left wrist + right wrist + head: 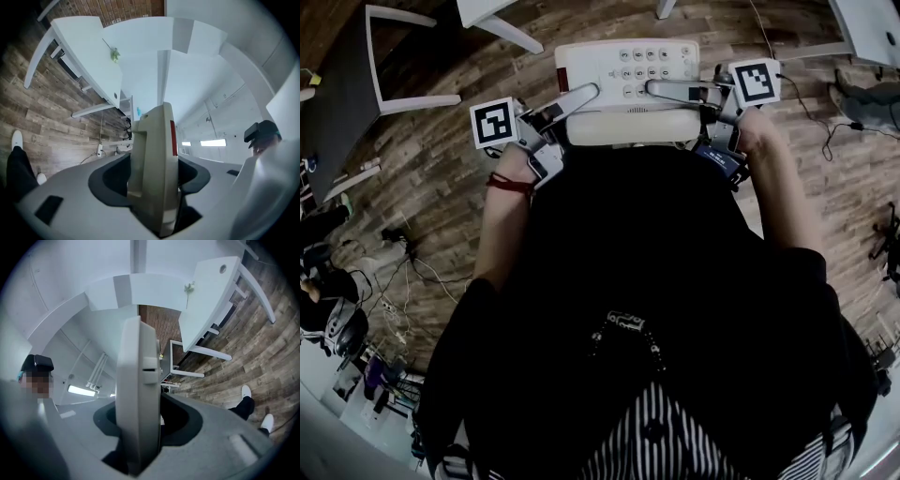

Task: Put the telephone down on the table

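A cream desk telephone [623, 70] with a grey keypad hangs in the air above the wooden floor, just in front of the person's dark torso. My left gripper [579, 99] is shut on its left side and my right gripper [664, 89] is shut on its right side. In the left gripper view the telephone's edge [153, 164] stands upright, pinched between the two jaws of the left gripper [154, 192]. The right gripper view shows the same for the other side: the telephone's edge [138, 390] is wedged in the right gripper [139, 432].
A white table [84, 51] with a small plant on it stands ahead, seen also as the white table [211, 296] in the right gripper view. White furniture legs [403, 56], a dark table [337, 94] and floor cables [412, 272] lie to the left. More cables [848, 127] run on the right.
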`<move>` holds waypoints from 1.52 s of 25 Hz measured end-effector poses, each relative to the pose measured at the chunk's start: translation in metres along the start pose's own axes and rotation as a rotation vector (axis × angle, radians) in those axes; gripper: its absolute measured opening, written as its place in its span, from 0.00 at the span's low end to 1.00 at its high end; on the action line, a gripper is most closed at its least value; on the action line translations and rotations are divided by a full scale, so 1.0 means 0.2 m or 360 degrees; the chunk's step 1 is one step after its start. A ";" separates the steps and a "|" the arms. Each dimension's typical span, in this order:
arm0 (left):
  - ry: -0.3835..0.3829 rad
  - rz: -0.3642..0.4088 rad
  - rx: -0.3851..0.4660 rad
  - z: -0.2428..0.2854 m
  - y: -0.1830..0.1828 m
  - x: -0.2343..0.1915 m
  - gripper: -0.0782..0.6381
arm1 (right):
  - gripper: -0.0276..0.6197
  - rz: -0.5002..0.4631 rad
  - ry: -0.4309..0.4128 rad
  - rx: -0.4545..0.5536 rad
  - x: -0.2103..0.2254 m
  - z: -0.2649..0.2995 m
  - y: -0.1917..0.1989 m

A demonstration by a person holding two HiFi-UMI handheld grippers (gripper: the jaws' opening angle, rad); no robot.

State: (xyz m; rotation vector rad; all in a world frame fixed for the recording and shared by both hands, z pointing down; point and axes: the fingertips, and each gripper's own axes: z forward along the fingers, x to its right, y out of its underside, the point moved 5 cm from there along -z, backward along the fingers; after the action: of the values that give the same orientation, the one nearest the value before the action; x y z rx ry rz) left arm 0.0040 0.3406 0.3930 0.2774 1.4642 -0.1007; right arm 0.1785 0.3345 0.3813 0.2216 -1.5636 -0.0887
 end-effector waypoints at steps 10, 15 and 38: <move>0.0066 -0.0015 -0.0148 -0.05 -0.43 -0.03 0.47 | 0.31 -0.0008 0.0090 0.0154 0.01 0.17 -0.31; 0.0094 -0.0013 -0.0196 -0.09 -0.58 -0.05 0.47 | 0.31 0.0005 0.0109 0.0200 0.03 0.27 -0.41; 0.0078 -0.0070 0.0040 -0.63 -1.07 -0.23 0.47 | 0.31 0.0012 0.0099 -0.0010 0.19 0.95 -0.84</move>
State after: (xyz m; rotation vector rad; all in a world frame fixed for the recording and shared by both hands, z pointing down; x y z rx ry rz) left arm -0.1732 0.1602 0.4012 0.2697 1.5191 -0.1486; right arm 0.0035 0.1478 0.3843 0.2118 -1.5023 -0.0799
